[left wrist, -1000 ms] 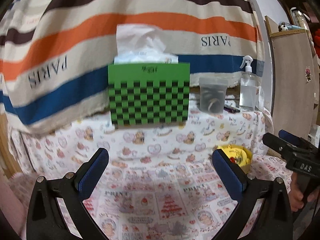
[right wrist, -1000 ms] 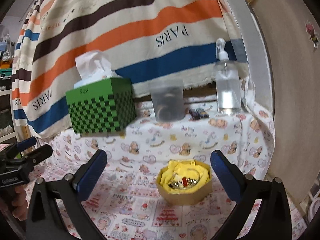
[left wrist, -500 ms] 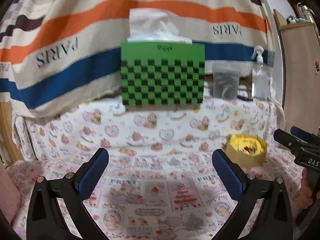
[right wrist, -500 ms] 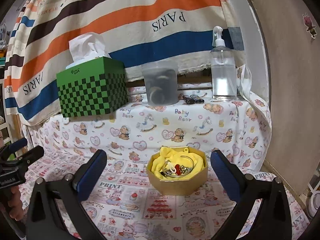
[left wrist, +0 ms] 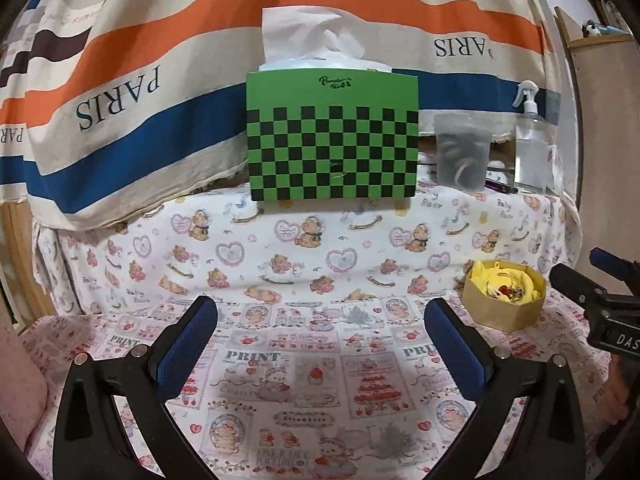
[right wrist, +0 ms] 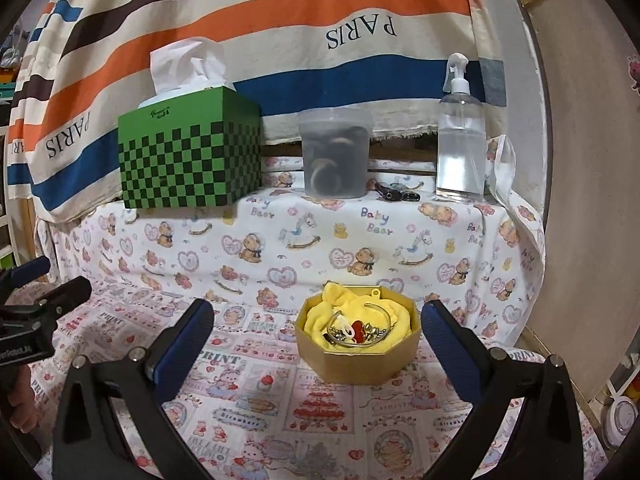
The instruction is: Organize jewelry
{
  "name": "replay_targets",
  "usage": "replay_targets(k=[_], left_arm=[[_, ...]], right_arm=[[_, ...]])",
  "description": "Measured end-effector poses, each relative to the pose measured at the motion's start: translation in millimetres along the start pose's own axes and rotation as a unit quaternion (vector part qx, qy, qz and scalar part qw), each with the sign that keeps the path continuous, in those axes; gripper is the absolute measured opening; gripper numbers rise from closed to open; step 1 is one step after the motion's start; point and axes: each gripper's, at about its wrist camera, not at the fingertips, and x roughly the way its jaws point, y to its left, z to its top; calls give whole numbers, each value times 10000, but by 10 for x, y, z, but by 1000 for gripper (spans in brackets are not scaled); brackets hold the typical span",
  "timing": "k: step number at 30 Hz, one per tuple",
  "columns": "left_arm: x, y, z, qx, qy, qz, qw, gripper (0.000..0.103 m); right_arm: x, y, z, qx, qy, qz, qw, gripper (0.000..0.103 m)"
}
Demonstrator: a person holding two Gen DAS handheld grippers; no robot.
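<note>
A tan octagonal box lined with yellow cloth sits on the patterned cloth. Inside lie a silver bangle and a small heap of jewelry with a red piece. My right gripper is open, its blue pads wide apart, with the box just ahead, right of centre between them. In the left wrist view the same box lies far to the right. My left gripper is open over bare cloth, holding nothing. The right gripper's black body shows at that view's right edge.
On a raised cloth-covered ledge behind stand a green checkered tissue box, a translucent tub with rings inside, a clear spray bottle and small dark items. A striped PARIS fabric hangs behind. A wooden panel stands on the right.
Both grippers have tilted down and drawn back a little, so more of the patterned cloth shows. The box now sits closer and lower between the right gripper's pads. Both stay open.
</note>
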Motion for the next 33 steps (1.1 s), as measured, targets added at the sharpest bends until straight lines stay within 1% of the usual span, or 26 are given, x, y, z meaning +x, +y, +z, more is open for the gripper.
replay_targets(k=[33], left_arm=[[1, 36, 3, -65, 10, 60, 10000, 103]], right_arm=[[6, 14, -2, -10, 30, -11, 10000, 103]])
